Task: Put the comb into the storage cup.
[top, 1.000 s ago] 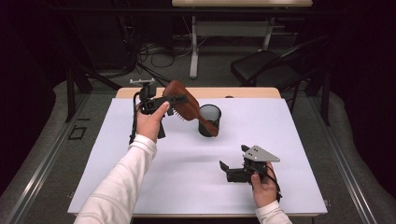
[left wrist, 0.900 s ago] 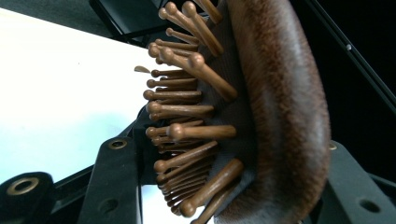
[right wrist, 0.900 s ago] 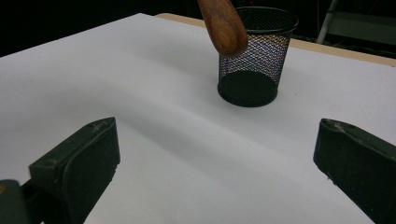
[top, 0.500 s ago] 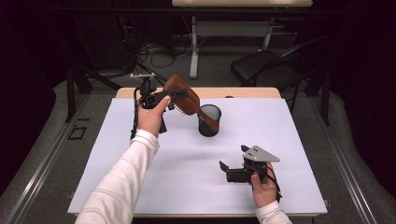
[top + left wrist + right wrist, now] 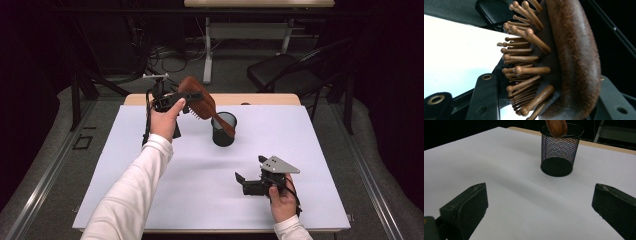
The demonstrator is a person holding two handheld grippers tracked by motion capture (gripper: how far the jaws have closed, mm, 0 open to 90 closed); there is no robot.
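Note:
A brown wooden hairbrush (image 5: 199, 101) with wooden pins (image 5: 524, 53) is clamped by its head in my left gripper (image 5: 186, 97), held up over the back left of the white table (image 5: 150, 200). The brush slants down to the right. Its handle tip (image 5: 556, 127) hangs at the mouth of a black mesh cup (image 5: 223, 131), which stands upright mid-table (image 5: 557, 150). In the left gripper view the jaws of the left gripper (image 5: 546, 100) press on the brush's pin side and back. My right gripper (image 5: 250, 169) rests low near the front right, open with nothing between its fingers (image 5: 466, 207).
The table's wooden back edge (image 5: 270, 99) shows beyond the white sheet. On the floor behind are a dark chair (image 5: 285, 75) and a desk's legs (image 5: 207, 45) with cables. White surface lies between the cup and the right gripper.
The left hand has lifted the brush slightly and shifted it a little to the right, with the handle still over the cup. The right gripper has stayed put.

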